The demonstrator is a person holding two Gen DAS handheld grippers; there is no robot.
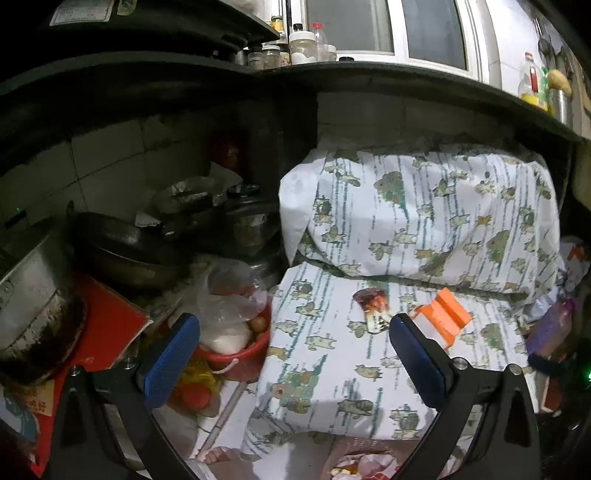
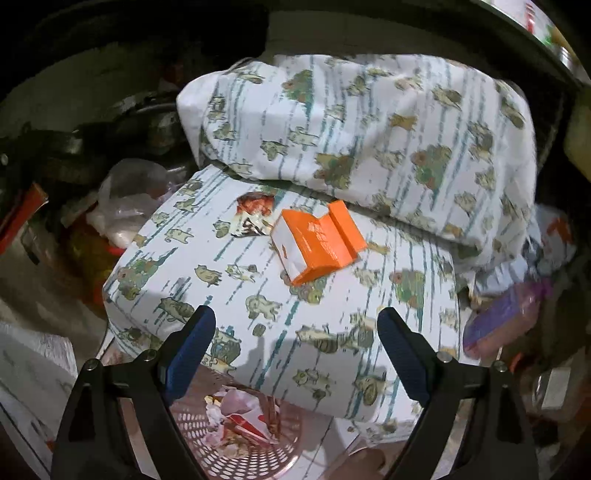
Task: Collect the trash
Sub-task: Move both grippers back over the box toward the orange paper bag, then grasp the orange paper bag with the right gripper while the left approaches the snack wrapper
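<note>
Carton (image 2: 317, 242) on cloth-covered surface (image 2: 258, 295), wrapper (image 2: 253, 218) just left; basket (image 2: 255, 439) below front edge.

We find almost no legible text. Yellow Chinese characters stand on the red printed sheet (image 1: 26, 400) at the lower left of the left wrist view; we cannot read them with certainty. The orange carton (image 2: 317, 240) carries fine white print lines, too blurred to read. The label (image 1: 83, 11) on the dark upper shelf is likewise unreadable.
</note>
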